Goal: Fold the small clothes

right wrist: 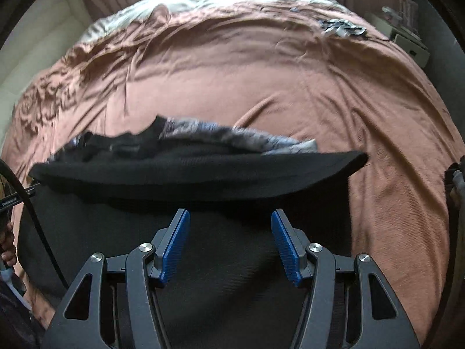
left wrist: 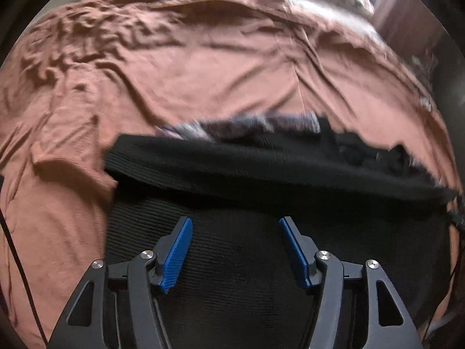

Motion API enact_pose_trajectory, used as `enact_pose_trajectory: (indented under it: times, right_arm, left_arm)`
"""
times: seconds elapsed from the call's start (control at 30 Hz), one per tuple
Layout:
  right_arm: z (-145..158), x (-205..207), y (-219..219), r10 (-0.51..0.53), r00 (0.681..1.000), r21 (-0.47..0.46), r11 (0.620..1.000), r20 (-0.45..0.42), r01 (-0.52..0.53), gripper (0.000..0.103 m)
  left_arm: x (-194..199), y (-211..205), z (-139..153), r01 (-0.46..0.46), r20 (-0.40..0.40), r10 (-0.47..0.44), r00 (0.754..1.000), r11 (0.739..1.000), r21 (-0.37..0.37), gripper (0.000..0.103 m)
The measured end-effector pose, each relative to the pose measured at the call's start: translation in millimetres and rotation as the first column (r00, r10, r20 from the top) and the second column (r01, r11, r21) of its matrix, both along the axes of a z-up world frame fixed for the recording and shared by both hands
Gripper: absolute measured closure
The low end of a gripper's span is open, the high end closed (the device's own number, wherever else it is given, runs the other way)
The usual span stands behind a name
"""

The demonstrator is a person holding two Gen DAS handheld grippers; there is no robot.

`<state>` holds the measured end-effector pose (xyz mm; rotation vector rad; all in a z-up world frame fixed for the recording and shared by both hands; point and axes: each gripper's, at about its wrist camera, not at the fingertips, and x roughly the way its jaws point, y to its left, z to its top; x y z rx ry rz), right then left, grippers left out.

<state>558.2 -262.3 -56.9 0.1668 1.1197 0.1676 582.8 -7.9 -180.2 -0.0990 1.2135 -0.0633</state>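
While both of my tongs point steeply down at the bed, each stands released, with nothing between its blue pads. My left tongs [left wrist: 235,222] hang over the flat ribbed part of a black knit garment [left wrist: 232,276]; the left pad [left wrist: 177,256] and its partner are spread apart, and the knit shows unbroken in the gap between them. My right tongs [right wrist: 230,215] hang over the same black knit garment [right wrist: 226,276], likewise spread, with one ribbed pad [right wrist: 174,247] seen edge-on. Whether the tips touch the cloth I cannot tell.

Just past the tips, a folded-over band of the garment crosses each view from side to side as a thick dark roll. Beyond that roll lies a grey and blue patterned cloth [right wrist: 232,136], blurred, partly tucked under the black fabric [left wrist: 247,125]. All of this rests on a rumpled pinkish-brown bedspread [left wrist: 203,58], which fills the rest of both views [right wrist: 261,72]. At the left edge of the right-wrist view, a black cable [right wrist: 37,218] runs beside fingers [right wrist: 8,250] of a hand. A small dark patterned item [right wrist: 343,27] lies well apart, near the far right of the bed.
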Motion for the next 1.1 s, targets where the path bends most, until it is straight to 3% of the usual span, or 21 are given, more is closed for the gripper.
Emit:
enact_pose_trajectory:
  times: [0.13, 0.63, 0.87, 1.1]
  right_arm:
    - [-12, 14, 14, 0.035, 0.999, -0.005, 0.999, -0.042, -0.035, 0.047]
    - [-33, 69, 45, 0.096, 0.995, -0.101, 0.99, -0.038, -0.099, 0.047]
    - [-36, 86, 38, 0.028, 0.999, -0.084, 0.996, 0.036, -0.024, 0.047]
    - [-18, 70, 12, -0.064, 0.99, -0.021, 0.998, 0.123, 0.067, 0.047]
  left_arm:
    - [3, -15, -8, 0.052, -0.019, -0.051, 0.999, 0.996, 0.075, 0.039]
    - [61, -18, -15, 0.067, 0.003, -0.068, 0.998, 0.992, 0.104, 0.038]
    - [83, -21, -14, 0.035, 0.064, -0.042, 0.997, 0.994, 0.103, 0.038]
    - [78, 0, 24, -0.009, 0.171, 0.001, 0.985, 0.999, 0.051, 0.038]
